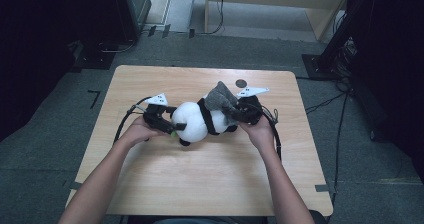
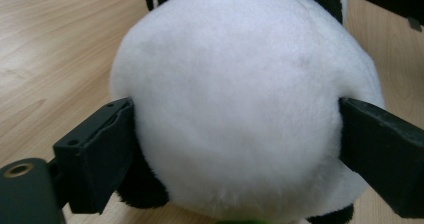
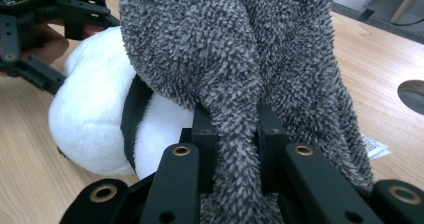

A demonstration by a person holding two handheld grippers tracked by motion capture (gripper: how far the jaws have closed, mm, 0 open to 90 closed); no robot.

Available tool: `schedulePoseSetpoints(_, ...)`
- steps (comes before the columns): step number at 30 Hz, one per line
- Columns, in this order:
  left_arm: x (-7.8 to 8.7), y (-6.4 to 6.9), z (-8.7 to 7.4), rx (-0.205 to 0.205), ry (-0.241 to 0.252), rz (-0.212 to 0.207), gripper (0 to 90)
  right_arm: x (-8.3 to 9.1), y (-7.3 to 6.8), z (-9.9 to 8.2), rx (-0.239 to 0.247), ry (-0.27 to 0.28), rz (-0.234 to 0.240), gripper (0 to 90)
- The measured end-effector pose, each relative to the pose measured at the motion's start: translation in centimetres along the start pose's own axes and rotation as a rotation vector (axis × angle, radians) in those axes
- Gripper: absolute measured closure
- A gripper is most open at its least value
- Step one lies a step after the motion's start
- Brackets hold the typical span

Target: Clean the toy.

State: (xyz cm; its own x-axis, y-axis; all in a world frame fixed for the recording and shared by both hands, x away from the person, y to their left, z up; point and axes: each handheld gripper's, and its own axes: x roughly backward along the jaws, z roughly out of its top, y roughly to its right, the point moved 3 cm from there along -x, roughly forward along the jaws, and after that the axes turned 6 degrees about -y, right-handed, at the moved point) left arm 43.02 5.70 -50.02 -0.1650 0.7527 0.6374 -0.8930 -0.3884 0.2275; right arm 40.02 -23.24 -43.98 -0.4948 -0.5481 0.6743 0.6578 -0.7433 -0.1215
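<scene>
Gripping a fold of grey cloth (image 3: 235, 84): right claw (image 3: 235, 149), clamped tight. Left claw (image 2: 235, 144) spread wide around the panda toy (image 1: 200, 120), pads at its white sides. Toy lies mid-counter (image 1: 150, 184).

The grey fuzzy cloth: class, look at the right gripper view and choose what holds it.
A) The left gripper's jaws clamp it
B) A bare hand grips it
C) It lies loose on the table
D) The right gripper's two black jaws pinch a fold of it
D: in the right gripper view the right gripper has its jaws closed on a fold of the grey fuzzy cloth, draped over the panda plush.
</scene>
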Motion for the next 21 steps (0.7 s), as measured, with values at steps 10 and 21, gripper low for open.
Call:
schedulePoseSetpoints(10, -1.2, -0.3, -0.6, 0.022, 0.029, -0.024, 0.0, -0.4, 0.0, 0.0, -0.008, 0.034, -0.005, 77.2)
schedulePoseSetpoints(21, -1.6, -0.7, -0.5, 0.128, 0.025, -0.056, 0.0, -0.6, 0.3, -0.1, -0.028, 0.058, -0.021, 77.0)
